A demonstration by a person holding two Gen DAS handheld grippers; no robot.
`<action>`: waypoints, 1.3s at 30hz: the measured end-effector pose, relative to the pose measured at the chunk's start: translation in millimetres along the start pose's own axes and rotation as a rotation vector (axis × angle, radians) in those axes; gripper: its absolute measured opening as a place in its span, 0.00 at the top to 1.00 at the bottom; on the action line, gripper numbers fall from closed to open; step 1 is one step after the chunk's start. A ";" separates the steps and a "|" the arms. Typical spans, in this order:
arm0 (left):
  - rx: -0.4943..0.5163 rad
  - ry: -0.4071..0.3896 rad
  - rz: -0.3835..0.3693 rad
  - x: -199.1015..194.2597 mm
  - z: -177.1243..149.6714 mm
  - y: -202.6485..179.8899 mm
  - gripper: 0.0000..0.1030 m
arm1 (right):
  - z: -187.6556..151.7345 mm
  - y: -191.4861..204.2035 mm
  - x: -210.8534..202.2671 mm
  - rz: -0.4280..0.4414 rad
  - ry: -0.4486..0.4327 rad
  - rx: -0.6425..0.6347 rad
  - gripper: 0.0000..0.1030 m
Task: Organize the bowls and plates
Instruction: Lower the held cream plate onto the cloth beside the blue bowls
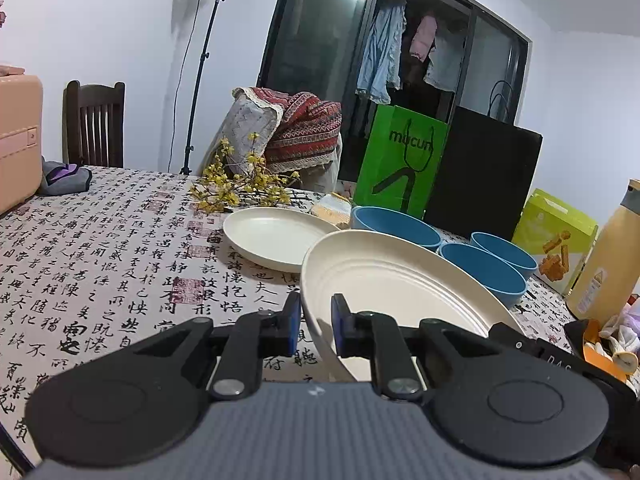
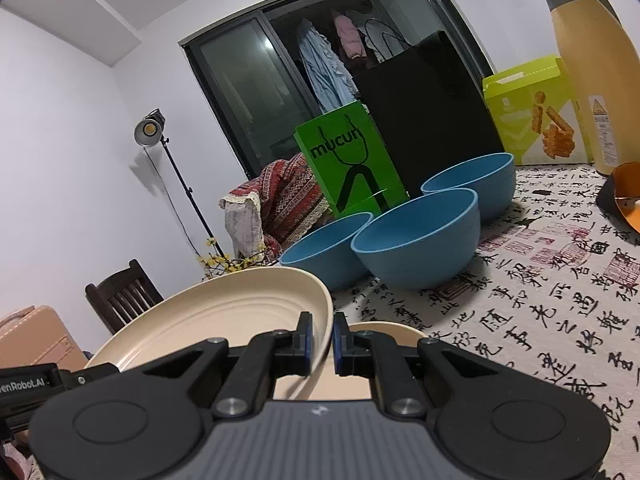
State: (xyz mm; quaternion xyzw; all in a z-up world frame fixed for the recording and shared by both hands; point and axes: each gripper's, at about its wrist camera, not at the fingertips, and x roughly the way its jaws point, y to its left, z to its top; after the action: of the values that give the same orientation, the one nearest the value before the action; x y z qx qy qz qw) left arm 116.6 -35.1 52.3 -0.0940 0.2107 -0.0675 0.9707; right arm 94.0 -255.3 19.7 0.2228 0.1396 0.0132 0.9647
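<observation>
Nearest, the left gripper (image 1: 316,326) and right gripper (image 2: 320,340) each pinch opposite rims of one large cream plate (image 1: 392,280), held tilted above the calligraphy tablecloth (image 1: 120,264). Another cream plate (image 2: 384,330) lies directly beneath. Likely next: level the held plate, centre it, lower both hands together. Beyond sit a smaller cream plate (image 1: 272,236) and three blue bowls (image 2: 420,240).
</observation>
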 end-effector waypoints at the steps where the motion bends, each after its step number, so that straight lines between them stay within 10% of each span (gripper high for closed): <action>1: 0.002 0.001 -0.001 0.1 -0.8 -1.2 0.84 | 0.0 -1.8 -0.5 -0.002 0.000 0.002 0.90; 39: 0.097 0.084 0.012 28.4 -38.5 -34.1 0.84 | -10.6 -30.8 -10.2 -0.095 -0.022 -0.091 0.90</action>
State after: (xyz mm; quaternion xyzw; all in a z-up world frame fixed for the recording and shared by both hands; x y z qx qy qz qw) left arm 122.8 -79.1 13.8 -0.0426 0.2482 -0.0756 0.9648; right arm 80.1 -279.4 -0.1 0.1718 0.1388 -0.0287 0.9749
